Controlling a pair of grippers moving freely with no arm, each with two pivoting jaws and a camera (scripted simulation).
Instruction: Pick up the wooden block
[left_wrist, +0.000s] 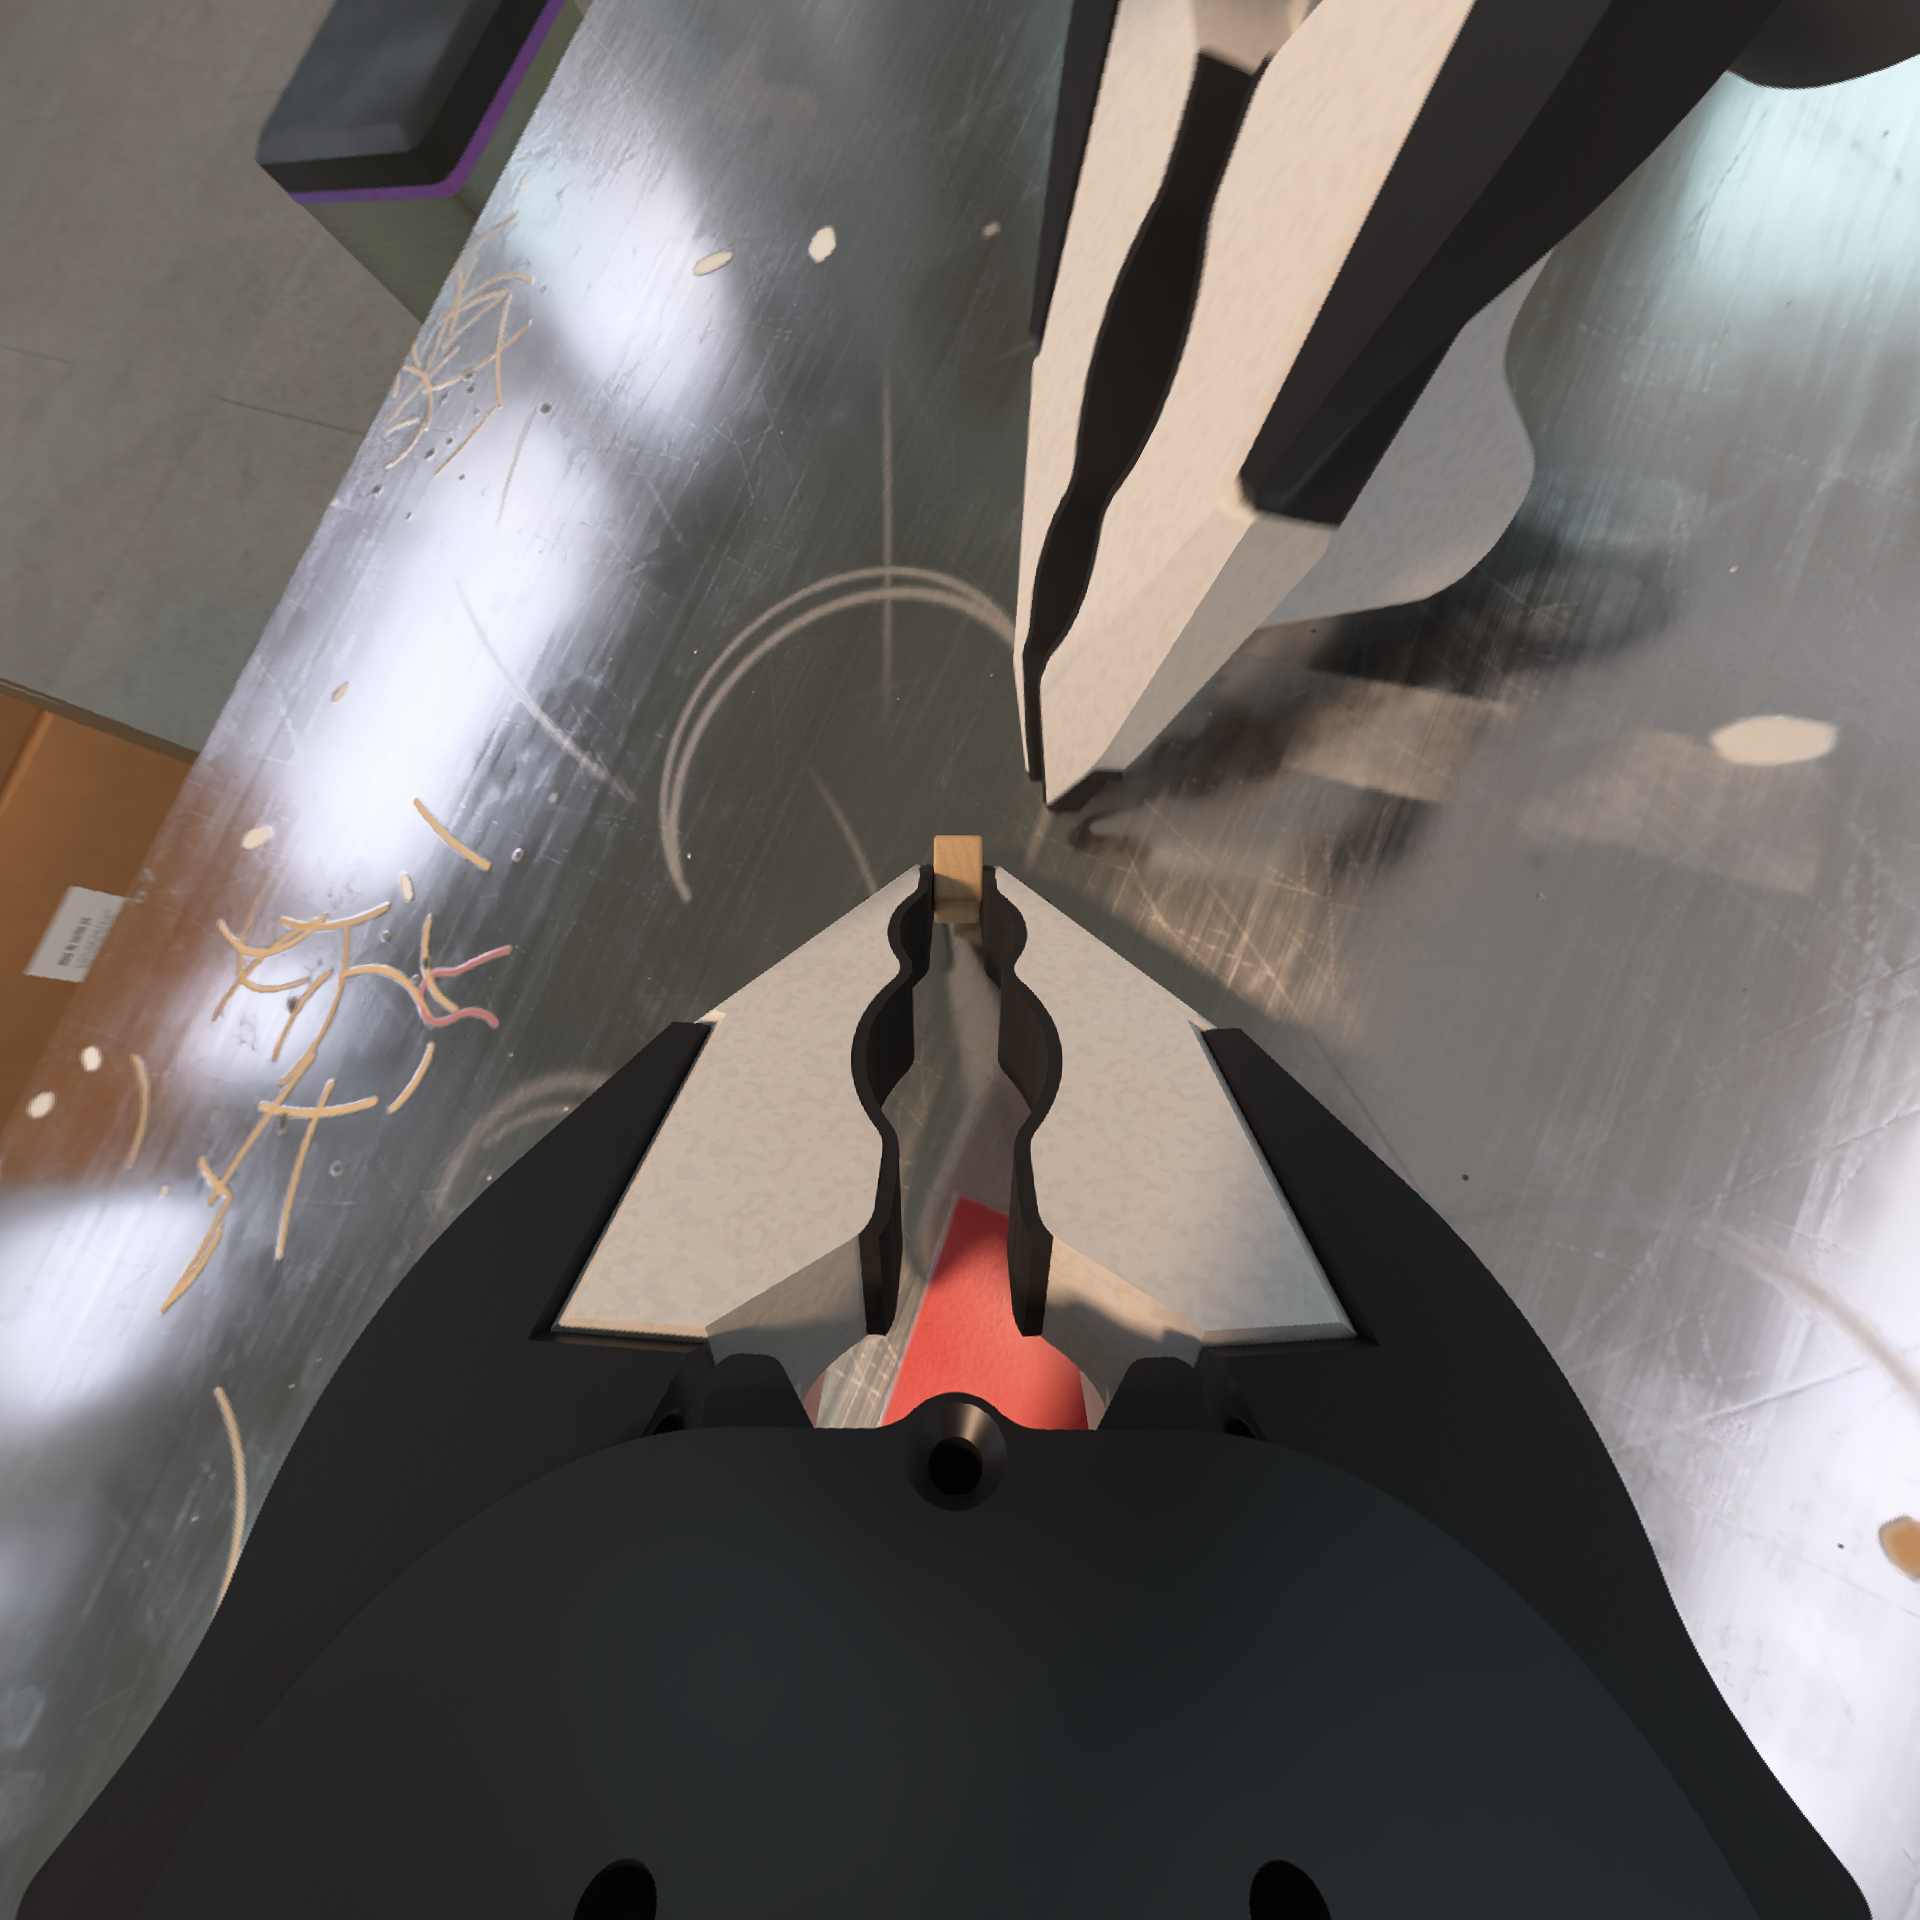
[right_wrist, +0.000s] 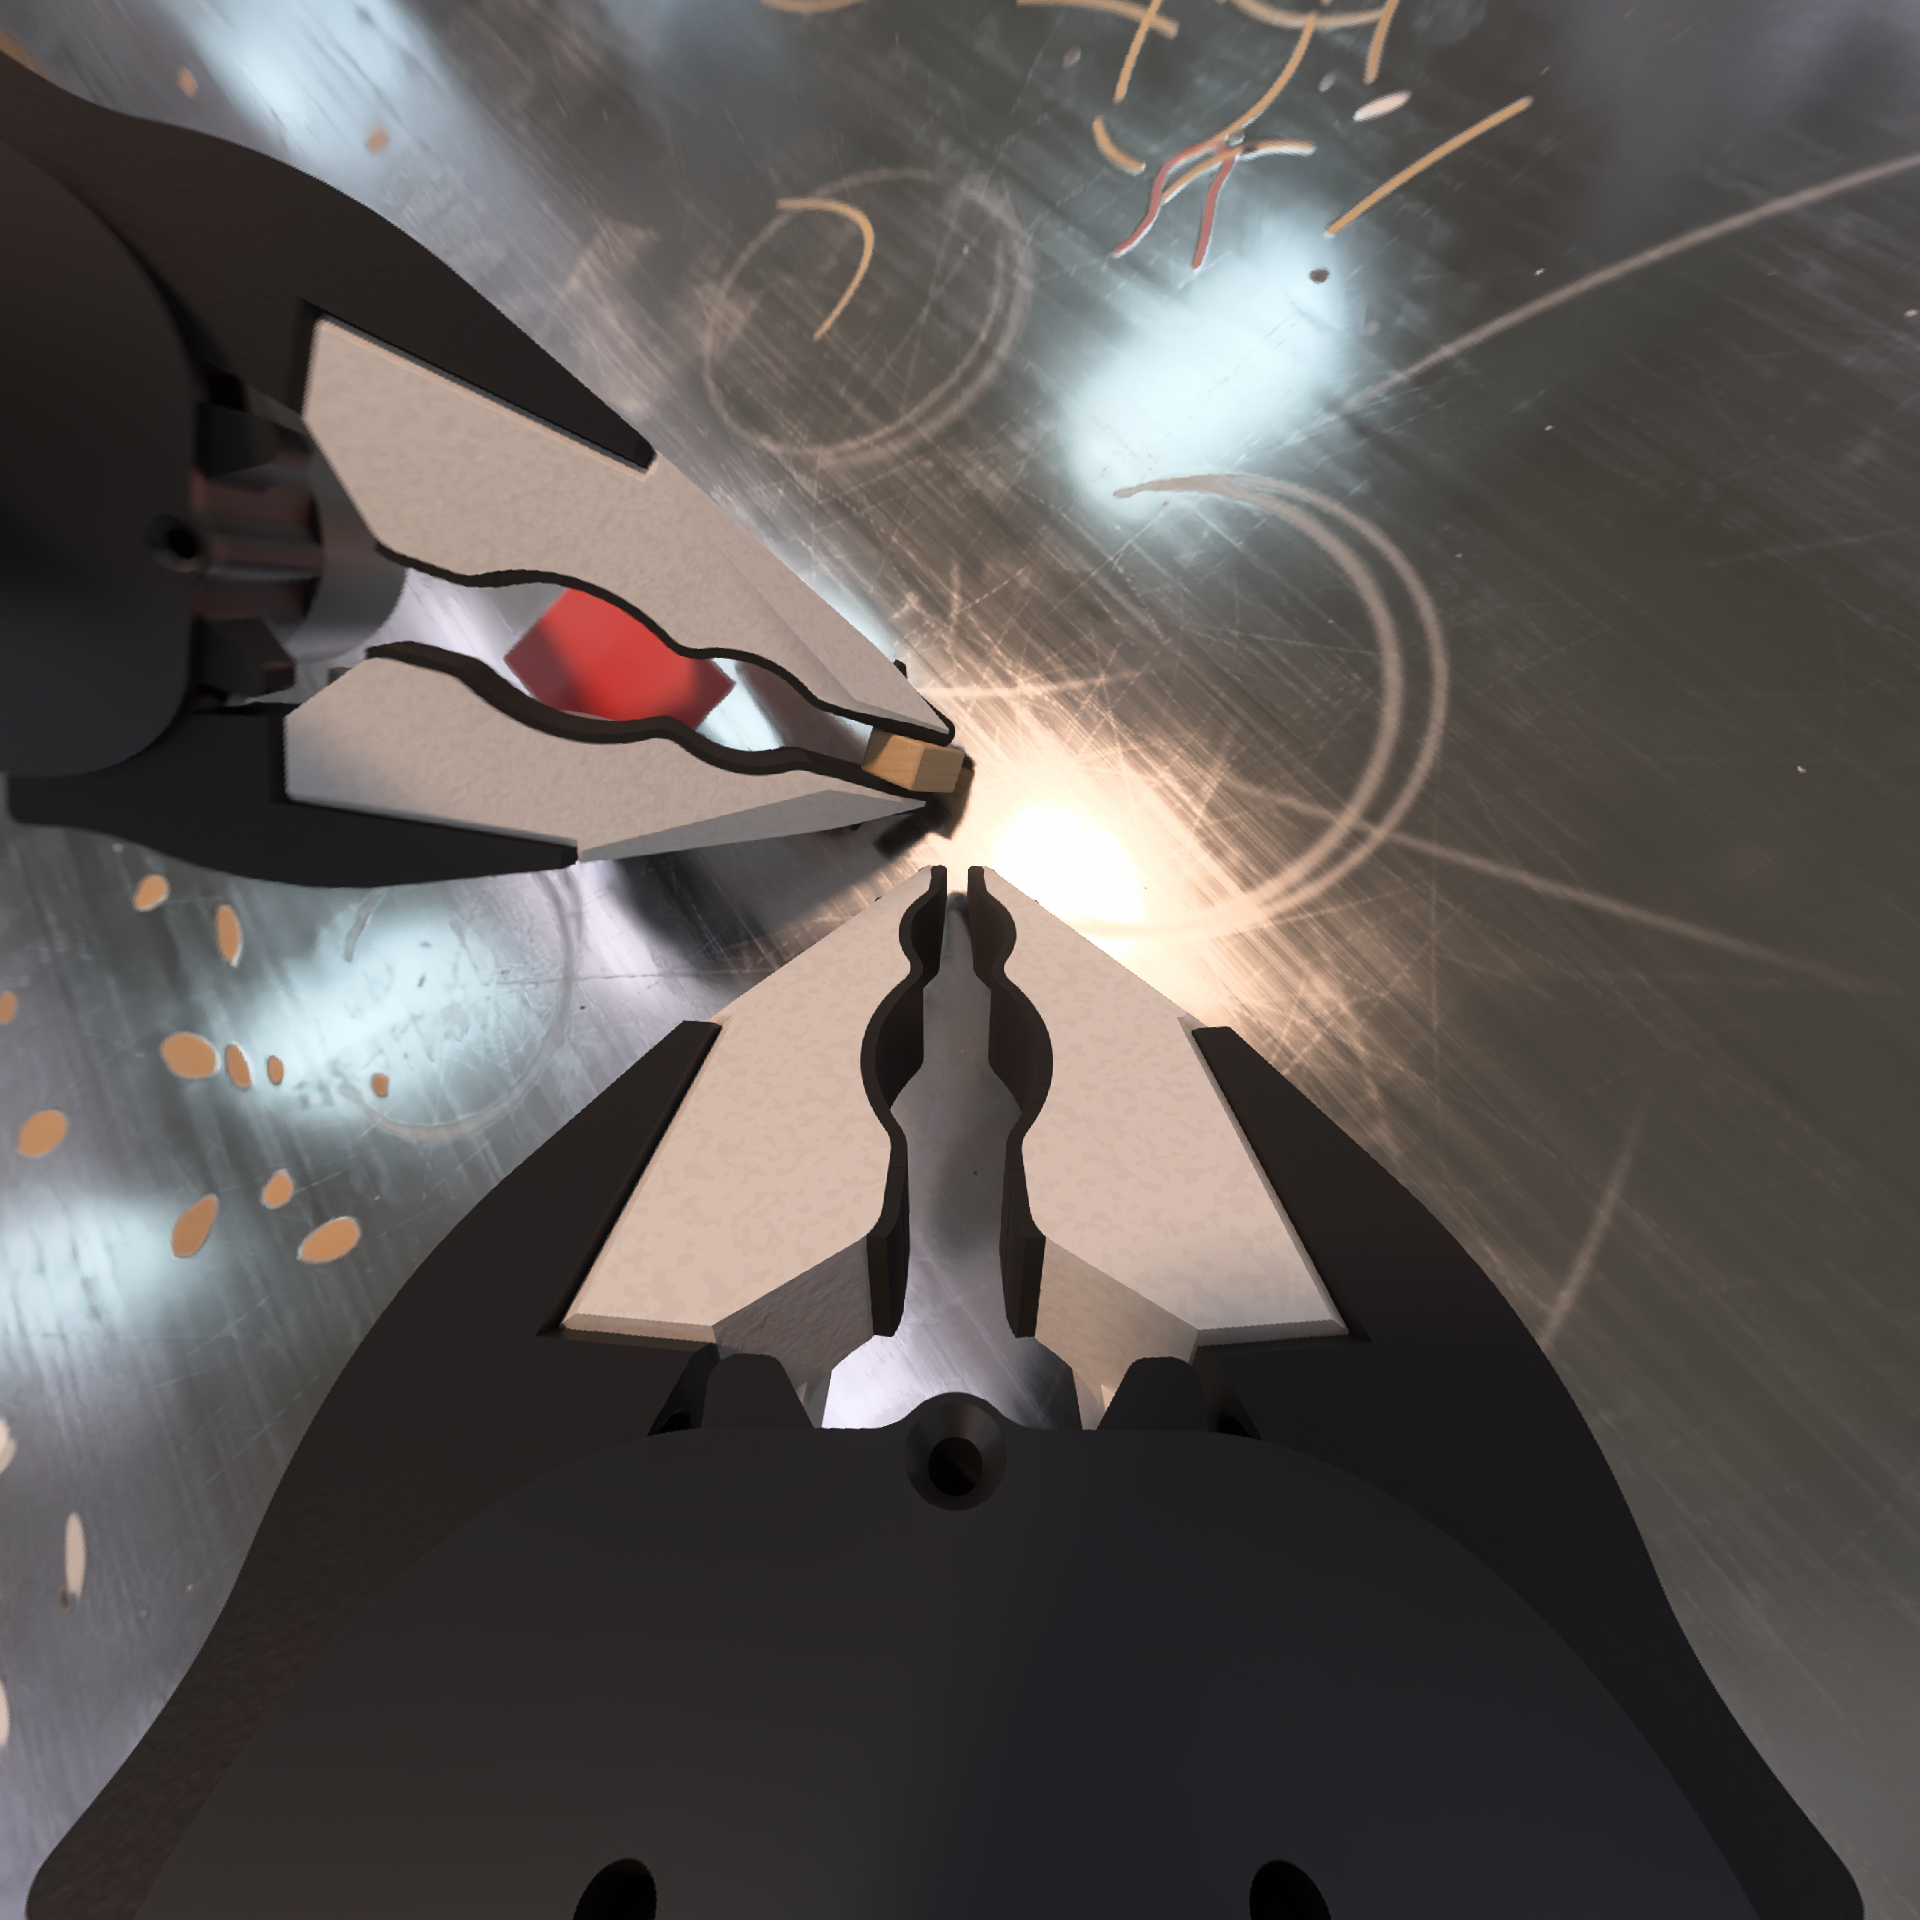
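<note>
Left wrist view: my left hand-held gripper (left_wrist: 956, 883) pinches the small wooden block (left_wrist: 956, 878) between its fingertips, above the scratched metal table (left_wrist: 1455, 1039). My right hand-held gripper (right_wrist: 957, 883) hangs just beside it with its fingers nearly together, holding nothing. A red block (right_wrist: 613, 670) lies beneath the left one.

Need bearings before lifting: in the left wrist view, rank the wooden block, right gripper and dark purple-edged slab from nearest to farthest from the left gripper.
1. wooden block: pinched at the left gripper tips.
2. right gripper: just beyond, upper right.
3. dark purple-edged slab: far upper left.
</note>
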